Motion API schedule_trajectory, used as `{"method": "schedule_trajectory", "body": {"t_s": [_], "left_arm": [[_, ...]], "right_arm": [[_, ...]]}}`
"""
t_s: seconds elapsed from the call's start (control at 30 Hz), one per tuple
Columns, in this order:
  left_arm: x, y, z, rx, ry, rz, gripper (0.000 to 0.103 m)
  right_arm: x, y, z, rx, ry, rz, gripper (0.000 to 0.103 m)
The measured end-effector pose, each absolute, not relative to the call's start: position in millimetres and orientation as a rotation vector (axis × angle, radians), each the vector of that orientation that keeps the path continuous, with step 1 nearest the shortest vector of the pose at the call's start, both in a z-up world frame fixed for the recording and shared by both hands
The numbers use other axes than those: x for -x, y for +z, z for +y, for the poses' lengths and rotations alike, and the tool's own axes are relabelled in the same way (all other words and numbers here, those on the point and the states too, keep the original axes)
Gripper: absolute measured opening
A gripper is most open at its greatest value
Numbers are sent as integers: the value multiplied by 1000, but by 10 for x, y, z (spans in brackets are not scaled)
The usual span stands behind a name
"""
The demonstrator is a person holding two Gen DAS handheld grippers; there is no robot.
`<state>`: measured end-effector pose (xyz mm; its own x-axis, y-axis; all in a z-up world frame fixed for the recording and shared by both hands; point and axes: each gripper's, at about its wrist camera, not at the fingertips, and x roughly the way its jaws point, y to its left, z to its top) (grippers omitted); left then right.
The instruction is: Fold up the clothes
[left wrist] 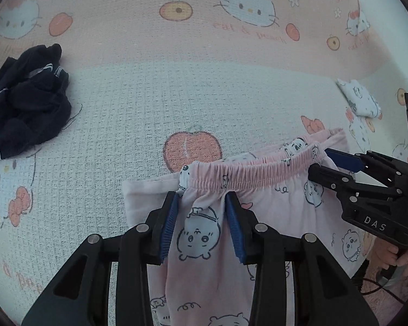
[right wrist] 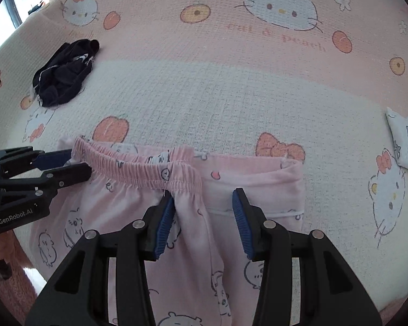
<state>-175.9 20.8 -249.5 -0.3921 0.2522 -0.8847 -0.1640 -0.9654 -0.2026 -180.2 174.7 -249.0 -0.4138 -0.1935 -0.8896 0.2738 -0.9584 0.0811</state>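
Pink pyjama trousers [left wrist: 261,190] with cartoon prints lie on the bed, their elastic waistband [left wrist: 247,175] facing away from me; they also show in the right wrist view [right wrist: 138,190]. My left gripper [left wrist: 202,203] is open, its blue pads on either side of the fabric just below the waistband's left end. My right gripper [right wrist: 204,201] is open over the waistband's right end [right wrist: 182,182]. It also shows in the left wrist view [left wrist: 319,160], jaws apart at the waistband. The left gripper shows in the right wrist view [right wrist: 76,163] at the waistband's other end.
A crumpled dark navy garment [left wrist: 27,100] lies at the far left of the bed, also in the right wrist view [right wrist: 62,73]. A folded white printed item [left wrist: 359,100] sits at the right, also in the right wrist view [right wrist: 405,141]. The bedspread [left wrist: 176,89] is pink and white with cat and peach prints.
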Motion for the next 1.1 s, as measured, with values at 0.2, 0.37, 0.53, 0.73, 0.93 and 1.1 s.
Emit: {"method": "schedule_trajectory", "body": {"t_s": [0.2, 0.37, 0.53, 0.73, 0.93, 1.1], "left_arm": [[1507, -2200, -2, 1556, 2482, -152, 38], [1340, -2256, -85, 1621, 2480, -179, 38], [1211, -2280, 111, 1612, 2464, -137, 38], [888, -2227, 605, 1564, 2365, -60, 38], [643, -2456, 974, 1665, 2286, 215, 38], [632, -2379, 653, 1709, 2377, 74, 38]], "right_arm": [[1590, -2280, 1858, -1536, -2367, 2, 43], [1201, -2191, 1836, -1529, -2346, 8, 43], [927, -2428, 1782, -1658, -2314, 147, 43], [768, -2441, 2036, -1721, -2375, 96, 43], [641, -2467, 1971, -1696, -2360, 194, 43], [607, -2511, 2109, -1746, -2381, 177, 43]]}}
